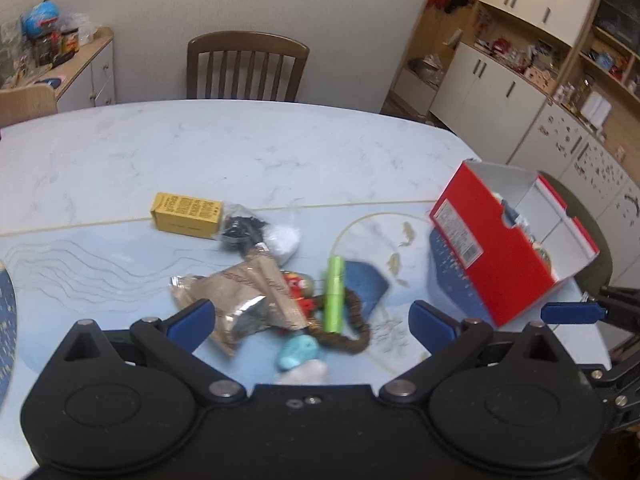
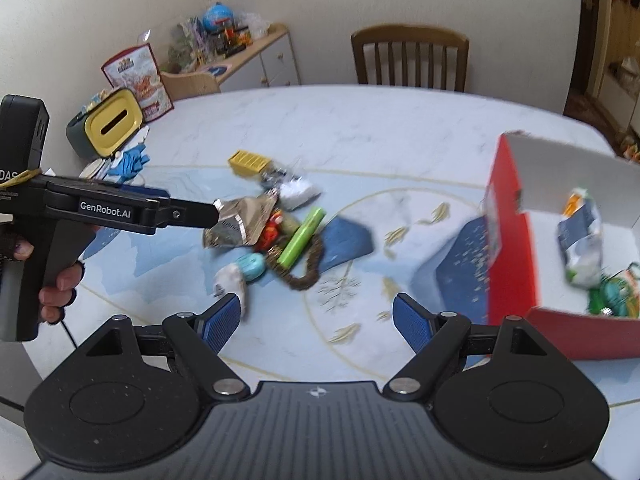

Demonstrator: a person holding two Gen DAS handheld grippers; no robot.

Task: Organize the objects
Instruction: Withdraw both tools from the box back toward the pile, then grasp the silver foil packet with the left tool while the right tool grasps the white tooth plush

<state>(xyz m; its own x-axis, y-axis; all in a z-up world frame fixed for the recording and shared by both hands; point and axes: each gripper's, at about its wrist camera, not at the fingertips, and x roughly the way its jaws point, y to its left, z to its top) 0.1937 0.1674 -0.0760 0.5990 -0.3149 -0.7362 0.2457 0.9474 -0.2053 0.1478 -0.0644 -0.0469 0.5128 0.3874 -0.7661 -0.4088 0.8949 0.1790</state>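
A loose pile of small things is seen on the surface (image 1: 240,152), and the red box (image 1: 508,248) is taken as the landmark. The pile lies to the left of the red box, well apart from it. In the pile are counted a foil pouch (image 1: 240,296), a green tube (image 1: 335,294), a brown braided ring (image 1: 352,332), a small red toy (image 1: 298,286) and a turquoise piece (image 1: 298,354). Farther from the red box, beyond the pile, a yellow carton (image 1: 186,216) and a clear bag (image 1: 260,232) with dark and white contents are laid.

The red box stands open, and a white packet (image 2: 582,240) and some green items (image 2: 612,292) are already held inside it. The step in hand is therefore judged to be the picking of a further item from the pile for the red box; most of the pile is yet to be cleared.

The left hand-held gripper (image 1: 312,320) is spread wide and empty, just over the near edge of the pile, with the foil pouch beside its left finger. The right hand-held gripper (image 2: 318,320) is likewise held wide and empty, between the pile and the red box, touching neither. From the right wrist view, the tip of the left tool is seen at the foil pouch; contact cannot be told.

A descent and a closing on one item would be called for next, probably the foil pouch. Motion blur leaves finer details uncertain.
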